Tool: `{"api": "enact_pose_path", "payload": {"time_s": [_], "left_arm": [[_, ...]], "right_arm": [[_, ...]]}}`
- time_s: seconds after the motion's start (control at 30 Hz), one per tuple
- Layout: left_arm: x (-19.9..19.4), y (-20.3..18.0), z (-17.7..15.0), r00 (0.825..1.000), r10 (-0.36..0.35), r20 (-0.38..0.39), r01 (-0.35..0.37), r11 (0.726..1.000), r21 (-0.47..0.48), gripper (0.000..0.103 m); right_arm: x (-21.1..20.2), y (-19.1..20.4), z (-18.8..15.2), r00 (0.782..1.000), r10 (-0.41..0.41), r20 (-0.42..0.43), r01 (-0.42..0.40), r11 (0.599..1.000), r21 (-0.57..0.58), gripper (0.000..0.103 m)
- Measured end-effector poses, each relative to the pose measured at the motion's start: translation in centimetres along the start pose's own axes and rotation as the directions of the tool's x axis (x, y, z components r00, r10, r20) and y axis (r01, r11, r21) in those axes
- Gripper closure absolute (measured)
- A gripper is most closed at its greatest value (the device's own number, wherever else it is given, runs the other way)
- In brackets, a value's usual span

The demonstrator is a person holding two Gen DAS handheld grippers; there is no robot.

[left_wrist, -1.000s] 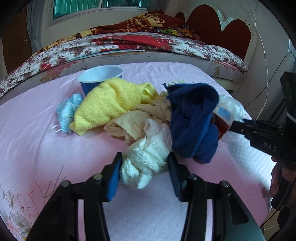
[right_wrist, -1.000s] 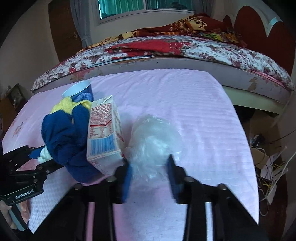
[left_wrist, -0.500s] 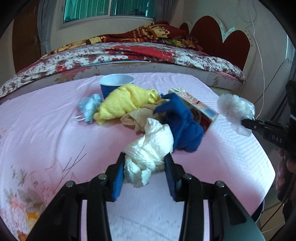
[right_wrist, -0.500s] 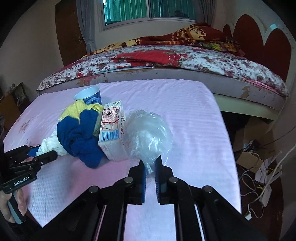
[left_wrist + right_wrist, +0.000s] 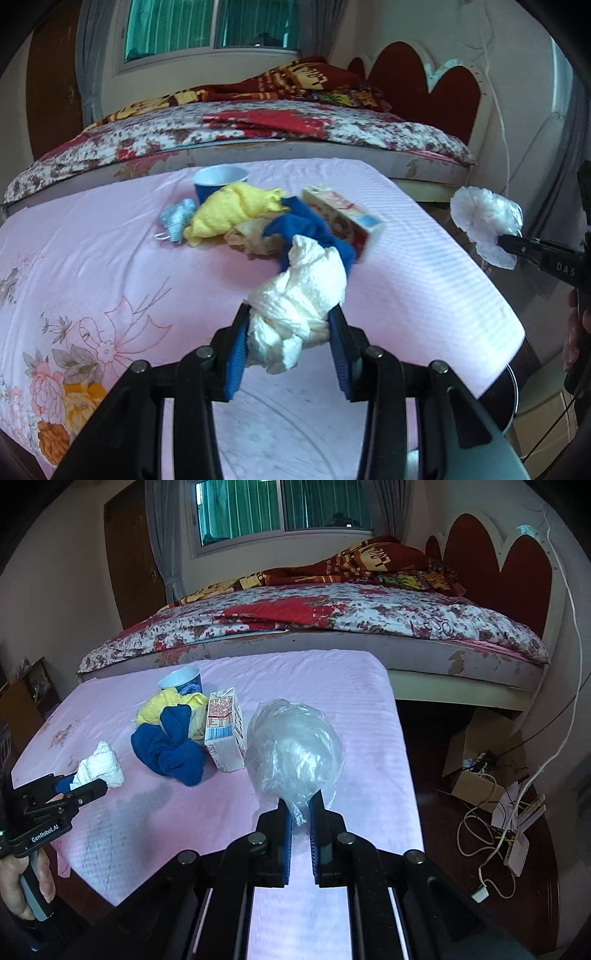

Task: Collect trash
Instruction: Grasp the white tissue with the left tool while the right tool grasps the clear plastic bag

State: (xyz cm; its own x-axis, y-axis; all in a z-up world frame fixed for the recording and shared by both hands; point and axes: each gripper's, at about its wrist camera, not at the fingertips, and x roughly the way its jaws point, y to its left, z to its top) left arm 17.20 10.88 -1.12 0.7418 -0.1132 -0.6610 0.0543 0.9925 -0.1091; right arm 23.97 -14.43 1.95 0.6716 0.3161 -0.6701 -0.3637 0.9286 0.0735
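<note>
My left gripper (image 5: 289, 324) is shut on a crumpled white paper towel (image 5: 299, 299), held above the pink-covered table (image 5: 110, 258). In the right wrist view the same towel (image 5: 101, 766) shows at the left gripper's (image 5: 90, 782) tips. My right gripper (image 5: 300, 805) is shut on a clear plastic bag (image 5: 295, 749), pinching its lower end; the bag (image 5: 484, 218) hangs off the table's right side in the left wrist view. On the table lie a milk carton (image 5: 225, 734), a blue cloth (image 5: 170, 746), a yellow cloth (image 5: 232, 210), a blue paper cup (image 5: 218, 182) and a light-blue face mask (image 5: 177, 219).
A bed with a floral cover (image 5: 332, 616) stands behind the table. Right of the table, on the dark floor, are a cardboard box (image 5: 476, 760) and tangled cables with a power strip (image 5: 517, 845). A hand (image 5: 26, 886) grips the left gripper's handle.
Both grippers closed on their items and pulled up and back from the pile: the paper towel came free of the cloths, and the plastic bag left the table beside the carton.
</note>
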Motion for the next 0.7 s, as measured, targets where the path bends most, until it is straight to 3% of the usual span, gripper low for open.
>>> {"api": "enact_pose_path", "payload": {"time_s": [0.7], "left_arm": [[-2.4, -10.6, -1.3, 0.992, -0.128, 0.016, 0.125, 0.982, 0.139, 0.062]], "right_arm": [[-8.7, -3.6, -4.2, 0.993, -0.111, 0.043, 0.110, 0.994, 0.011, 0.094]]}}
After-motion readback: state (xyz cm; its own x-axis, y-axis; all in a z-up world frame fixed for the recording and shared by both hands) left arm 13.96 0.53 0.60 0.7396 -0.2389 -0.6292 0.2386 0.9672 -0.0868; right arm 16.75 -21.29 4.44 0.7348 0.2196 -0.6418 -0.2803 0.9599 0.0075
